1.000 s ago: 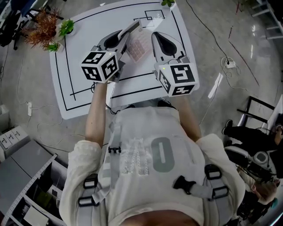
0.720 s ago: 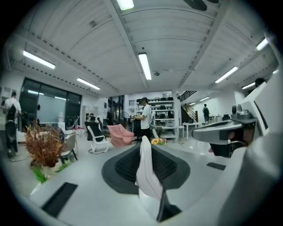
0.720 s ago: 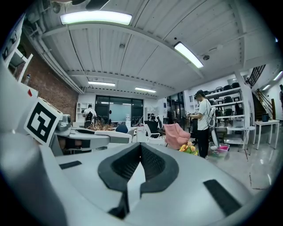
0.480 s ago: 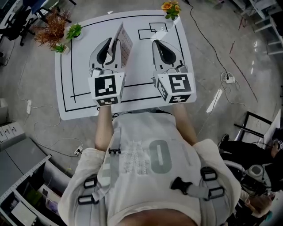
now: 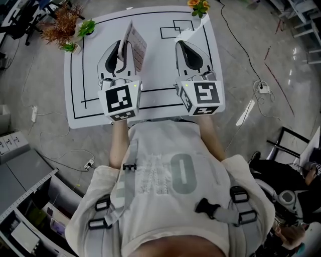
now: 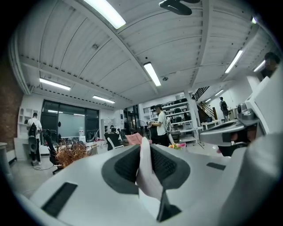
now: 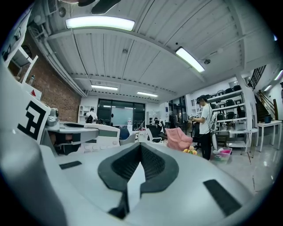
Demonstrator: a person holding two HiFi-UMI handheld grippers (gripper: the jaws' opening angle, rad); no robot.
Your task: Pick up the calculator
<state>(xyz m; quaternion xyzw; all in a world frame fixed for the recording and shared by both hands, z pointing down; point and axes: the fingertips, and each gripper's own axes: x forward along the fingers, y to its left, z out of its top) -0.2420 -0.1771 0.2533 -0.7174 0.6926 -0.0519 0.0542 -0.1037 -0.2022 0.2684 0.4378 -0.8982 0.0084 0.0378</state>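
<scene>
The white table [image 5: 160, 65] carries a black outline [image 5: 83, 75] drawn a little inside its edges, with two small overlapping rectangles [image 5: 173, 30] near the far edge. At the far left corner stand a bushy red-brown dried plant [image 5: 59, 25], which reaches out past the edge, and two small green sprigs [image 5: 88, 27] just beside it. At the far right corner sits a small bunch of orange and yellow flowers [image 5: 199, 6]. The table itself stands on a grey floor [image 5: 30, 75] strewn with thin cables [image 5: 55, 160].
</scene>
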